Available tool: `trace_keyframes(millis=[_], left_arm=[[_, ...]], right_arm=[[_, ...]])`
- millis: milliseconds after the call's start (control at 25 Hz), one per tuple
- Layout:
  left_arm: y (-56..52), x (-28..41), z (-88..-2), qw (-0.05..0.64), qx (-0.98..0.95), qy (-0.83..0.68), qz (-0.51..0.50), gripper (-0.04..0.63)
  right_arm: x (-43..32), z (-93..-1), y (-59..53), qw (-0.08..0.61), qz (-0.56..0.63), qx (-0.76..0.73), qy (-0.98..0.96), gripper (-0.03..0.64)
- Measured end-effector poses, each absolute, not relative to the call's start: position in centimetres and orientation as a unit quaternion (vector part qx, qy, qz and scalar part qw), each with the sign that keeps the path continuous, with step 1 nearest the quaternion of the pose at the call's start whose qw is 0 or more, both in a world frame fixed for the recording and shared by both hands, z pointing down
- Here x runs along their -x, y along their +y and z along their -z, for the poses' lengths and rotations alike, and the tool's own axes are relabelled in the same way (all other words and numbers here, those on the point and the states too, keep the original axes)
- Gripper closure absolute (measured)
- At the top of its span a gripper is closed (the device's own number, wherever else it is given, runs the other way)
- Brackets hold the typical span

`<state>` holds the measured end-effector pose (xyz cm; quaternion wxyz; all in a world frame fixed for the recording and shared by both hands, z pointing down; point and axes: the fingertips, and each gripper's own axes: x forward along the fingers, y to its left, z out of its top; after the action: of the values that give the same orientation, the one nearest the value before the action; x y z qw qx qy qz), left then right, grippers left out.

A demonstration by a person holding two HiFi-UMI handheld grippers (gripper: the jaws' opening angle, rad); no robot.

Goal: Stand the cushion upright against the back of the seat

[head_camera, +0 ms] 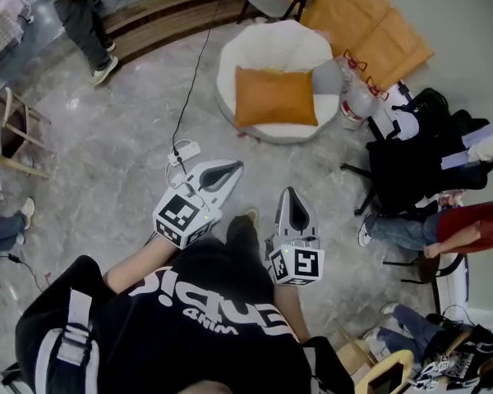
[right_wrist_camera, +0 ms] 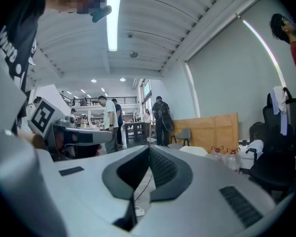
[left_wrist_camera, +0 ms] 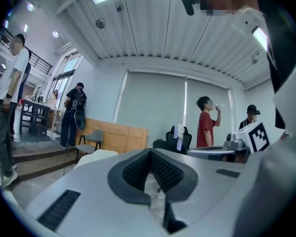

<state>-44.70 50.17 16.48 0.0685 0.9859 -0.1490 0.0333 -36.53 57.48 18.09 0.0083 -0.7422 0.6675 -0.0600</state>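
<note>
An orange cushion (head_camera: 275, 97) lies flat on a round white seat (head_camera: 271, 48) across the floor from me in the head view. My left gripper (head_camera: 230, 167) and right gripper (head_camera: 289, 194) are held level side by side, well short of the seat, pointing toward it. Both are shut with nothing between the jaws. In the left gripper view the left gripper (left_wrist_camera: 150, 152) has its jaws closed together, and the white seat (left_wrist_camera: 96, 157) peeks past it. The right gripper (right_wrist_camera: 149, 148) looks the same in its own view, with the seat (right_wrist_camera: 195, 150) low beyond it.
A power strip (head_camera: 185, 150) and its cable lie on the floor between me and the seat. Water jugs (head_camera: 357, 101) stand right of the seat. A black office chair (head_camera: 419, 158) with bags and seated people are at the right. A person (head_camera: 82, 23) stands by a step, far left.
</note>
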Motion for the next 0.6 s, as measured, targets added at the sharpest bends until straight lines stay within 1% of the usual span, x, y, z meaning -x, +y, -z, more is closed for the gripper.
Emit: trace_keyframes(millis=[600], left_arm=[[43.6, 37.8, -17.3, 0.077, -0.984, -0.151, -0.051, 0.589]], right_arm=[[29.2, -19.7, 51.5, 0.003, 0.079, 0.744, 0.664, 0.595]])
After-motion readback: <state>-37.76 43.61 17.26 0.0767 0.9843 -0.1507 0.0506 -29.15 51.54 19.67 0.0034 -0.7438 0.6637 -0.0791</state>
